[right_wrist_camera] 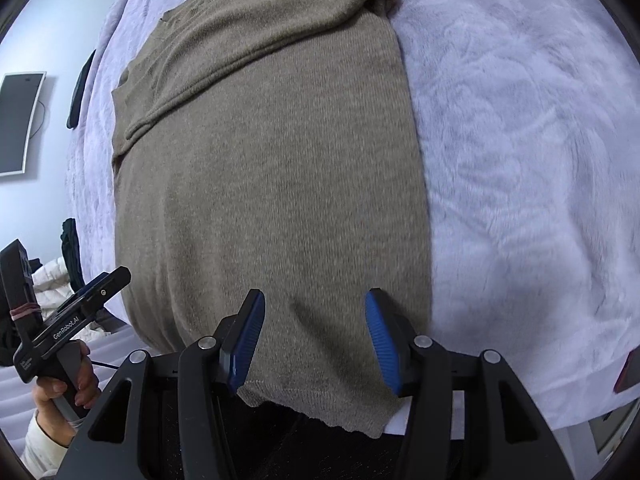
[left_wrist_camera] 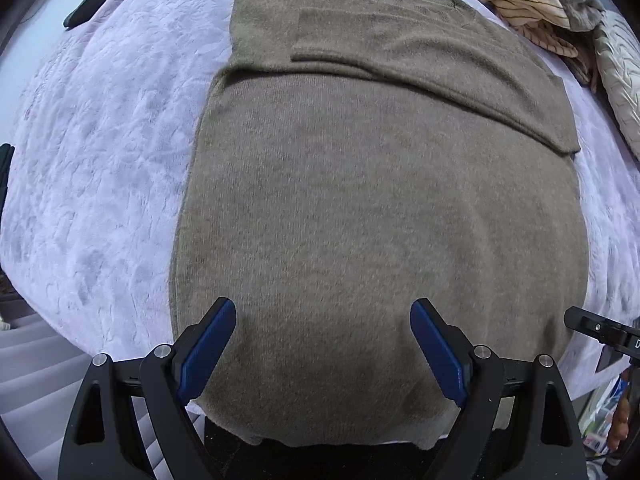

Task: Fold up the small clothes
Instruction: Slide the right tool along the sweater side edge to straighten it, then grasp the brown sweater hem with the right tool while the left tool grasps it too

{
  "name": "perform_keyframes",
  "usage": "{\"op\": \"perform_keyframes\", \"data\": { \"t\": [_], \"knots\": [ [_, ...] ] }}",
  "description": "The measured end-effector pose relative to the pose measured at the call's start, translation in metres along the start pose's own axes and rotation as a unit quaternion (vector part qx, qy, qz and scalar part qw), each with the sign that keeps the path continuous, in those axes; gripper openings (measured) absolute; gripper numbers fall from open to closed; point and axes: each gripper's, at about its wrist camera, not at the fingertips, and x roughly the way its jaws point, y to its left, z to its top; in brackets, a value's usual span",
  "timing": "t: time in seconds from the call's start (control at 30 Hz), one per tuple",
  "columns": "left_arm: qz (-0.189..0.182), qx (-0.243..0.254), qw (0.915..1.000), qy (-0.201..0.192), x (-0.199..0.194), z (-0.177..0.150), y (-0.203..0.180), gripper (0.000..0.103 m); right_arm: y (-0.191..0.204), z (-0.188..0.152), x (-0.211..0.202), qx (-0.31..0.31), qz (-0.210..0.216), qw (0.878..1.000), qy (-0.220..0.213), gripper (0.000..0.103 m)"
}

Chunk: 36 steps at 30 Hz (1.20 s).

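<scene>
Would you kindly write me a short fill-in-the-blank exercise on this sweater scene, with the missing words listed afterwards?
1. The sweater lies on a pale ____ blanket.
2. The pads of the left gripper are coloured ____.
3. The sleeves are folded ____ the sweater's body.
4. Between the jaws of the right gripper, which stand ____, nothing is pinched.

Missing words: lilac; blue; across; open
</scene>
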Motion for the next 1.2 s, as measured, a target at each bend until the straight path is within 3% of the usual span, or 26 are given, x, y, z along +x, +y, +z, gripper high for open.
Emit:
{"op": "perform_keyframes", "data": {
  "t": [0.37,0.67,0.93,1.0,1.1,1.2],
  "knots": [
    [-0.022,0.008,0.9997,0.000,-0.003,-0.078,0.031,0.090,0.019,-0.071,0.016,0.018,-0.014,1.000,-0.013,0.056],
    [-0.027,0.029,0.9992,-0.003,-0.006,-0.110,0.047,0.090,0.015,-0.104,0.010,0.053,-0.007,0.997,-0.048,0.056],
    [-0.055,0.016,0.9984,0.001,0.016,-0.090,0.114,0.090,0.006,-0.131,0.005,0.081,-0.005,0.994,-0.076,0.057],
    [-0.061,0.013,0.9980,-0.001,0.018,-0.090,0.126,0.090,0.002,-0.132,0.004,0.081,-0.007,0.993,-0.082,0.070],
    [-0.091,0.005,0.9959,-0.002,0.019,-0.095,0.147,0.090,-0.008,-0.126,0.005,0.077,-0.008,0.993,-0.089,0.070],
    [-0.135,0.009,0.9906,0.022,0.029,-0.092,0.159,0.090,-0.022,-0.121,0.008,0.085,-0.005,0.992,-0.092,0.070]
  ]
}}
